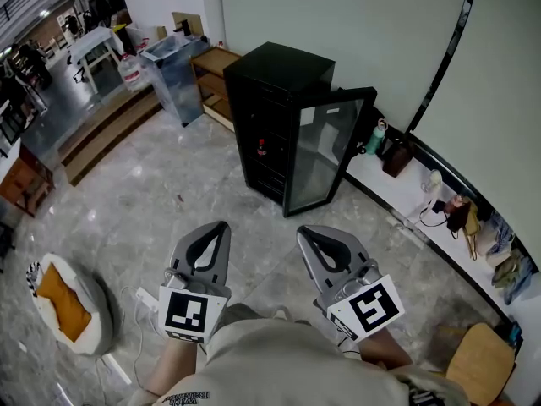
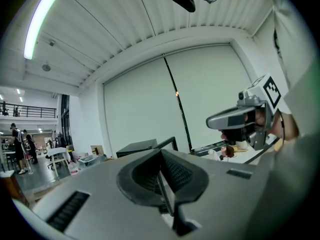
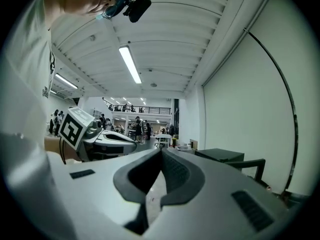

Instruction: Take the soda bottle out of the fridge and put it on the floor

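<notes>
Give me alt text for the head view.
A black fridge stands open on the grey floor ahead, a small bottle visible inside. At the bottom, the left gripper and right gripper are held side by side, both shut and empty.

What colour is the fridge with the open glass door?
The fridge is black; the head view shows it best.
</notes>
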The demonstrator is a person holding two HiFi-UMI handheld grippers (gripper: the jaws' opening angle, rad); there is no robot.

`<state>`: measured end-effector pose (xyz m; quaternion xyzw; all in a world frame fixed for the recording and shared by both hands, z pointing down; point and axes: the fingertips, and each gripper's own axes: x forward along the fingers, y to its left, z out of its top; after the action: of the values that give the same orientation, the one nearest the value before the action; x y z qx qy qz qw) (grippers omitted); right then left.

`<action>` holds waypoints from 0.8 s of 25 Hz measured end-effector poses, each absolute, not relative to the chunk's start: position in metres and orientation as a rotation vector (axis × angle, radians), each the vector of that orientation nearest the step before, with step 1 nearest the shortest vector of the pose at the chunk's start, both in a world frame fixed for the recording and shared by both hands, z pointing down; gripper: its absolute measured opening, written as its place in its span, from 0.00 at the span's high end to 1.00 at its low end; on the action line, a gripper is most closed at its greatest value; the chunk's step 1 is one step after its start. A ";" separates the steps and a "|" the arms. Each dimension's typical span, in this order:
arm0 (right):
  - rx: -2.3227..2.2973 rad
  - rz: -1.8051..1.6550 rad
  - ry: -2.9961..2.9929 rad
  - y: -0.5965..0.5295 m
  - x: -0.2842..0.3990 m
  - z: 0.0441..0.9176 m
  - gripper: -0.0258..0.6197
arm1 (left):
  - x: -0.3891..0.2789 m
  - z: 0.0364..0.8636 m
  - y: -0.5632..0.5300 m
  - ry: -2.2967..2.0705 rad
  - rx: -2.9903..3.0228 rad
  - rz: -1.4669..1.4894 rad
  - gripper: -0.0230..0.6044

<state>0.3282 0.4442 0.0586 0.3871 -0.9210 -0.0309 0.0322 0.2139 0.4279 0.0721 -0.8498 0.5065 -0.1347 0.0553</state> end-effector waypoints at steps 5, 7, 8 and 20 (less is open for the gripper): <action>1.192 0.022 -2.889 0.430 0.332 0.061 0.97 | 0.222 0.075 0.421 1.495 -2.577 -0.452 0.95; 1.196 0.056 -2.901 0.424 0.333 0.063 0.97 | 0.220 0.079 0.419 1.497 -2.579 -0.464 0.95; 1.197 0.057 -2.897 0.421 0.332 0.065 0.97 | 0.218 0.081 0.417 1.500 -2.581 -0.465 0.95; 1.202 0.094 -2.826 0.350 0.300 0.096 0.97 | 0.190 0.100 0.344 1.492 -2.607 -0.433 0.95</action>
<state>0.3003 0.3500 0.0958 0.3910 -0.9193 0.0305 0.0347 0.1899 0.3442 0.1001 -0.8578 0.4910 -0.1425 0.0535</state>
